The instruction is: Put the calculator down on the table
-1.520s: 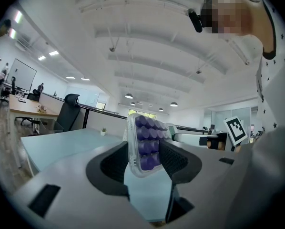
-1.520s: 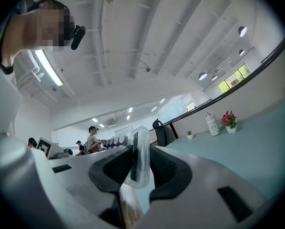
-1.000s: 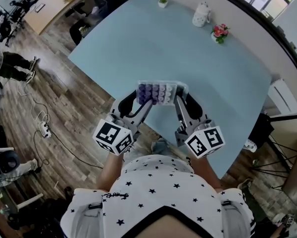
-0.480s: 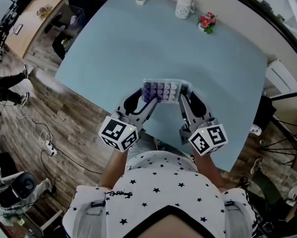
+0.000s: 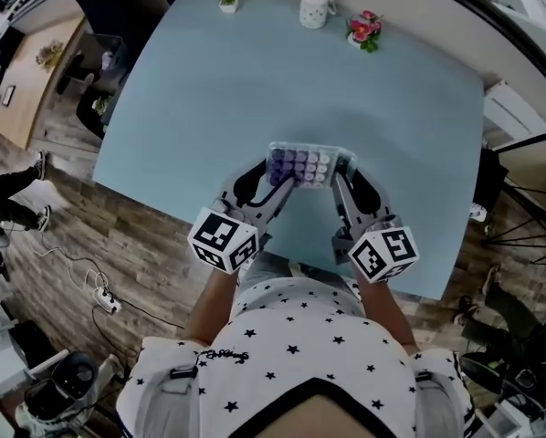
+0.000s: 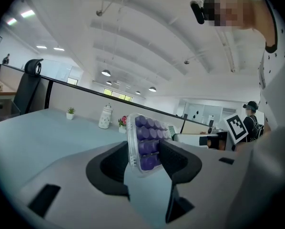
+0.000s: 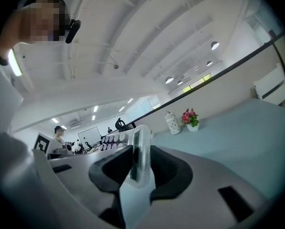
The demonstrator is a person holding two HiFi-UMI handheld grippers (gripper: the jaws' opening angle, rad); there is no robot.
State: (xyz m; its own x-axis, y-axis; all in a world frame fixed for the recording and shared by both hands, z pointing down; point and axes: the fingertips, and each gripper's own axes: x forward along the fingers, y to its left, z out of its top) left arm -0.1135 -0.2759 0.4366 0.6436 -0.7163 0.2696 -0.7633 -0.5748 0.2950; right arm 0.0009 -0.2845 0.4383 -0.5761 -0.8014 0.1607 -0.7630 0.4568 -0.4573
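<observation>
A flat plastic calculator [image 5: 308, 165] with a clear case and rows of round purple keys was held between two grippers over the near part of a smooth, pale blue table [image 5: 255, 80]. Whether it touched the top could not be told. The left gripper [image 5: 278, 182] was clamped on its keyed end and the right gripper [image 5: 339, 182] on the other end, both sets of jaws narrowed on it. The rigid casing looked slick, so lowering both ends level and letting go together would likely work best.

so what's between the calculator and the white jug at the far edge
Nothing: the head view shows only bare table between the calculator and the white jug.
</observation>
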